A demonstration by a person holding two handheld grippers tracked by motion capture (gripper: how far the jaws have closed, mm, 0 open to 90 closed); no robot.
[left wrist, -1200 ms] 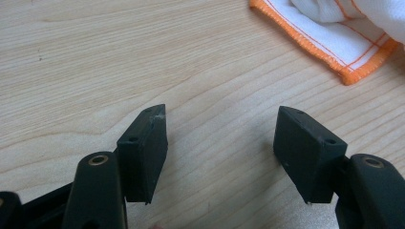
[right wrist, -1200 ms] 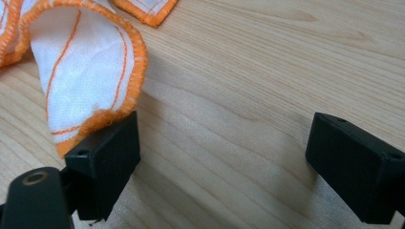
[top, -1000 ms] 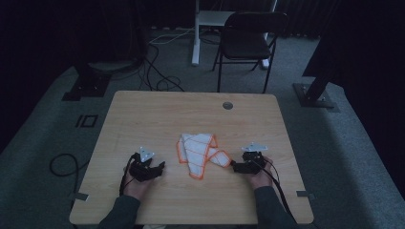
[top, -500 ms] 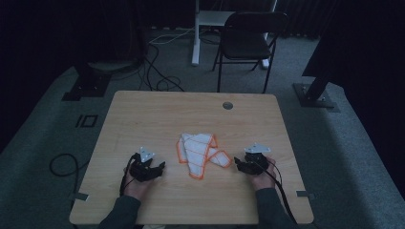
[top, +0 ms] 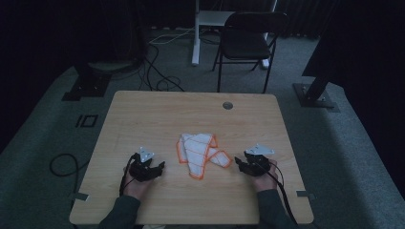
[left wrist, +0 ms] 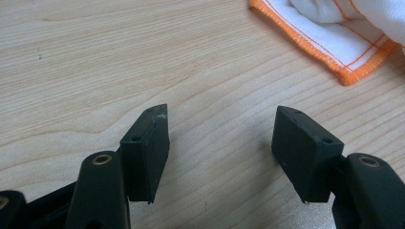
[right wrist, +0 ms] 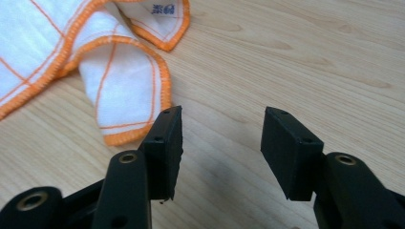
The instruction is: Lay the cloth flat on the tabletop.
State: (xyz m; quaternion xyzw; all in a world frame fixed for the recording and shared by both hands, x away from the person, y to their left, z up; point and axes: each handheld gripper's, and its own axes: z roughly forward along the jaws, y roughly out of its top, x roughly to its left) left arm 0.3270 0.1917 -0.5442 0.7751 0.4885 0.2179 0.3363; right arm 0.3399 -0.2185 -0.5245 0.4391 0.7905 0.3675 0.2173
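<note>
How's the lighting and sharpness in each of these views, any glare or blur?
High view: dim, room edges nearly black, slightly soft; the cloth stands out on the table. Left gripper view: bright, even, sharp wood grain, no glare. Right gripper view: equally bright, cloth stitching crisp, soft shadows under the black jaws.

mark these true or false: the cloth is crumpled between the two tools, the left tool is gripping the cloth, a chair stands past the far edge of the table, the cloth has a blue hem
1. The cloth lies crumpled between the left tool and the right tool. True.
2. The left tool grips the cloth. False: its jaws stand open over bare table.
3. A chair stands past the table's far edge. True.
4. The cloth has a blue hem. False: the hem is orange.
5. The right tool's jaws have just been closing, with nothing between them. True.
</note>
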